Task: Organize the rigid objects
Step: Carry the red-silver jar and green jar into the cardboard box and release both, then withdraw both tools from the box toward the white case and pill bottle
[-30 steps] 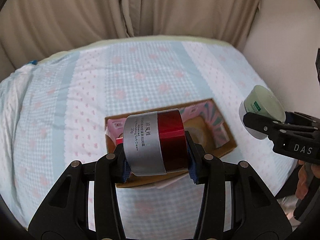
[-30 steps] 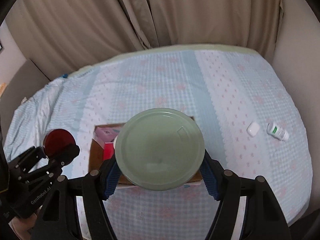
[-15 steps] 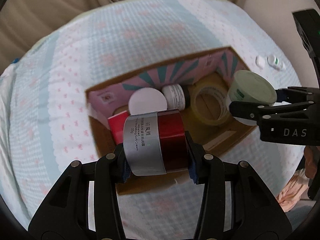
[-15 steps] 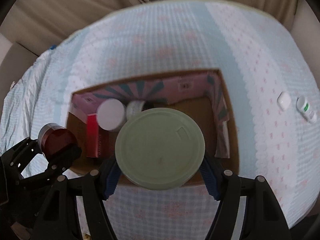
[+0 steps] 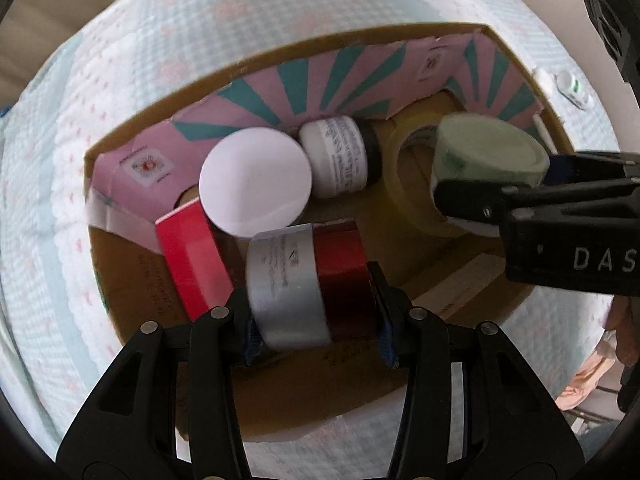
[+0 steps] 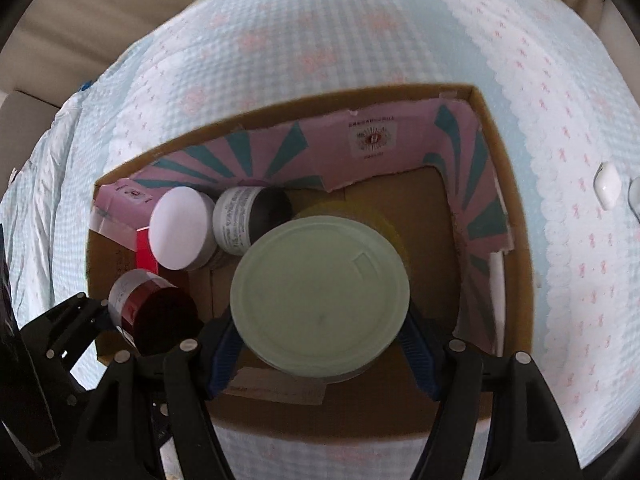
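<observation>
Both tools lowered into cardboard box [image 5: 516, 68], white-lidded jar [image 5: 256, 182] beside red jar [image 5: 308, 284]

A quilted bed cover [image 5: 120, 80] [image 6: 280, 20] in pale blue and white bands, scattered with small pink motifs, fills nearly all of both views and runs out to the rounded far edge of the bed. Beyond that far edge hangs a beige fabric curtain [image 6: 80, 20] [image 5: 48, 8]. Off the bed's right edge, low in the left wrist view, lies a bunched peach-coloured cloth [image 5: 588, 380].
</observation>
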Motion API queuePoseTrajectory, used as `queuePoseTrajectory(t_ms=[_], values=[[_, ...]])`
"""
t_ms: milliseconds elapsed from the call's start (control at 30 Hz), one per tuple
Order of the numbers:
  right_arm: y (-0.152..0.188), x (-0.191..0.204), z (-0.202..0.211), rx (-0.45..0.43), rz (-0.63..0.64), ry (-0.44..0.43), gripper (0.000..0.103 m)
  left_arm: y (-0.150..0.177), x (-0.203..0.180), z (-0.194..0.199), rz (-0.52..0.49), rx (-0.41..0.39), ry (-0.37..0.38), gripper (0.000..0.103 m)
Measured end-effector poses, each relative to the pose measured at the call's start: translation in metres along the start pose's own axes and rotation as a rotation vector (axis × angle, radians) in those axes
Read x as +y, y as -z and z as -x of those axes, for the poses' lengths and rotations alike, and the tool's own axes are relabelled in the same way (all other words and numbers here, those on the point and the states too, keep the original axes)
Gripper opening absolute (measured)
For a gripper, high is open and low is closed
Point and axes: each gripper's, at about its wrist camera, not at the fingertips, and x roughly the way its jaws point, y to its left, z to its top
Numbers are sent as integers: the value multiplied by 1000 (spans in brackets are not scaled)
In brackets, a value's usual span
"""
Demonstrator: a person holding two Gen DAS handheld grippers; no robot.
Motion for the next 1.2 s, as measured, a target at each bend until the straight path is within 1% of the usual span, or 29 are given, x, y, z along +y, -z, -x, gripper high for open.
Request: queuePoseTrajectory(t_ms=[33, 67, 100, 133, 200, 367, 433, 600, 700, 767, 900, 1000, 1067, 1200], values=[[0, -2, -4, 24, -8, -2, 74, 0, 1, 1, 10, 7, 1, 74], [1, -3, -5, 31, -17, -6, 90, 1, 2, 2, 22, 14, 6, 99], [2, -6, -4, 19, -29, -9, 98, 1, 3, 4, 32, 0, 16, 103], [3, -7, -1, 2, -38, -7, 103, 2, 4, 6, 39, -9, 22, 103], [5, -9, 3, -16, -47, 1, 103, 4, 7, 8, 53, -14, 22, 103], [12, -12, 5, -5, -49, 14, 103, 13, 9, 8, 65, -17, 14, 103], [15, -12, 9, -12, -48, 14, 103, 10, 7, 13, 75, -26, 17, 103], [21, -12, 27, -59, -48, 12, 103, 14, 9, 27, 93, -65, 13, 103], [22, -7, 40, -92, -39, 10, 103, 19, 10, 44, 101, -98, -6, 103], [21, -4, 48, -111, -22, 12, 103, 19, 12, 51, 110, -106, -22, 103], [28, 8, 81, -162, 46, 34, 103, 26, 13, 83, 142, -164, -20, 103], [33, 21, 105, -198, 78, 51, 103, 35, 14, 115, 148, -207, -43, 103], [41, 26, 133, -246, 98, 53, 103, 38, 13, 146, 153, -248, -64, 103], [63, 44, 189, -337, 171, 119, 103, 61, 9, 207, 184, -340, -84, 103]])
